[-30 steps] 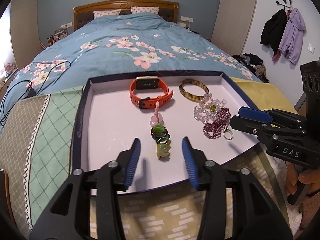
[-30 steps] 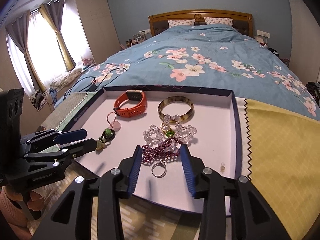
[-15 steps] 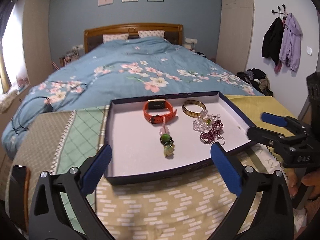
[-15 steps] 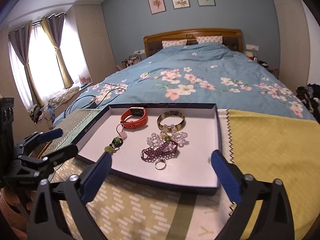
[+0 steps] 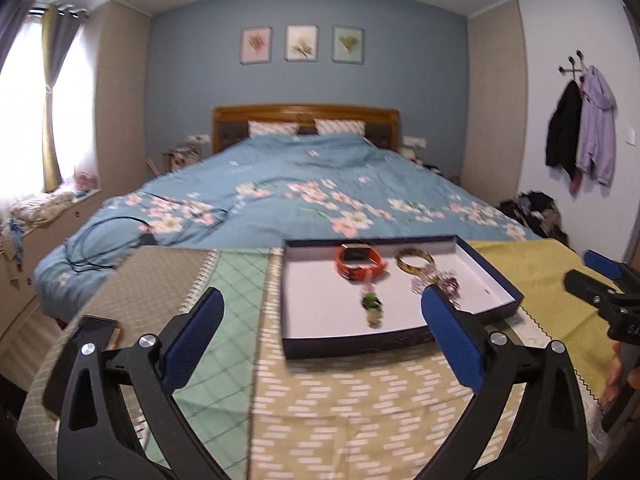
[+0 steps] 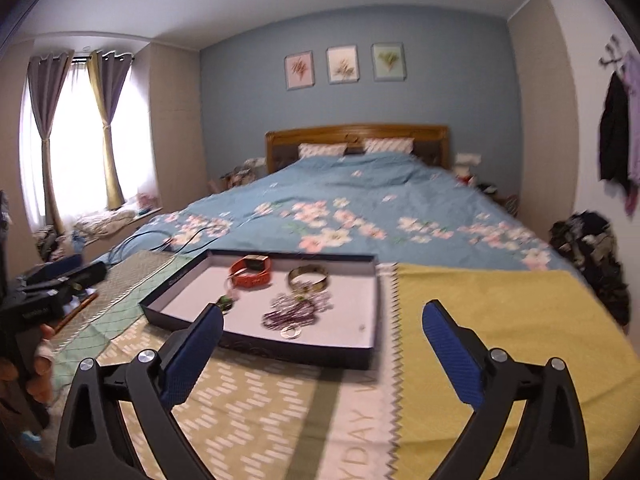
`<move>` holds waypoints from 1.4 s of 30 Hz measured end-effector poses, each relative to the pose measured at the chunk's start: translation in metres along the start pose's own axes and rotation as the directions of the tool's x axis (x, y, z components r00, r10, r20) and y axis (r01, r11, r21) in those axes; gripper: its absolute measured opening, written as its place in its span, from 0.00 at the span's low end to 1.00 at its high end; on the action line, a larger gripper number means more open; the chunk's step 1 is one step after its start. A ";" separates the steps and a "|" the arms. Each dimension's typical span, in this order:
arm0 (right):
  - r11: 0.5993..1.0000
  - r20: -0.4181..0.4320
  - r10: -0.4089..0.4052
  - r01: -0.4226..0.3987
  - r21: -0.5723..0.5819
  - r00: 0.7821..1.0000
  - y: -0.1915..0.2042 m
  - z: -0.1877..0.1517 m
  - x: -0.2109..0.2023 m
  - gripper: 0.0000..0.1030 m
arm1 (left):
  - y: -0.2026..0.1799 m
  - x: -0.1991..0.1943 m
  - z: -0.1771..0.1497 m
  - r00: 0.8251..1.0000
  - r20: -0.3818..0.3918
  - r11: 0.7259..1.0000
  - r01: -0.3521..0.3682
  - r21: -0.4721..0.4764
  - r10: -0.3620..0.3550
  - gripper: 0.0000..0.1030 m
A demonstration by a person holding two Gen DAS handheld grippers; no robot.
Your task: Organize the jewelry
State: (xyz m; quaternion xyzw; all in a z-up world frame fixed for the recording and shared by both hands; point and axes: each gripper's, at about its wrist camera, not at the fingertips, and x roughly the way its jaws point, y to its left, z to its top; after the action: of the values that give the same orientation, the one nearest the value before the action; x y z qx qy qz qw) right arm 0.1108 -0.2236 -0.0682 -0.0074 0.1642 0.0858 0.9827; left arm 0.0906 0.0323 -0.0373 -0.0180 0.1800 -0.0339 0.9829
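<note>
Left gripper (image 5: pixel 320 312) and right gripper (image 6: pixel 324 322) — jaws just spread wide, nothing between them, tray (image 6: pixel 256 340) of jewelry ahead — orange watch (image 6: pixel 252 270), bangle (image 6: pixel 309 277).

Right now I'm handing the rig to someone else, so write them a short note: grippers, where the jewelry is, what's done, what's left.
Left gripper: open, nothing between its jaws, short of the tray.
Right gripper: open, holding nothing, also back from the tray.
Tray: on the patterned cloth at the foot of the bed. In it: orange watch, amber bangle, green charm, clear and purple bead bracelets heaped together, silver ring.
Done: everything is in the tray.
Left: possibly untangling the bead heap; blur hides detail.
</note>
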 end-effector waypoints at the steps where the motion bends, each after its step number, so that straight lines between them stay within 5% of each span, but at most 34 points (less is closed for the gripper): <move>1: 1.000 -0.001 -0.012 0.012 -0.003 1.000 -0.001 -0.001 -0.002 0.93 | 0.004 -0.007 -0.001 1.000 0.011 1.000 -0.006 -0.012 0.007 0.95; 11: 0.999 0.045 -0.032 0.031 0.028 0.998 -0.006 -0.004 -0.020 0.93 | 0.016 -0.052 -0.008 0.993 0.109 0.998 -0.034 -0.053 0.039 0.95; 42: 0.999 0.083 -0.022 0.020 0.025 0.996 0.016 -0.006 -0.039 0.93 | -0.006 -0.079 -0.009 0.989 0.145 0.999 -0.027 -0.042 0.033 0.95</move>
State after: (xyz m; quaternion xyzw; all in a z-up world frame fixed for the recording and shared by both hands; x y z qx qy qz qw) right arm 0.0703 -0.2149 -0.0611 0.0063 0.1239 0.0738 0.9895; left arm 0.0132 0.0317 -0.0175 -0.0371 0.1084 -0.0140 0.9933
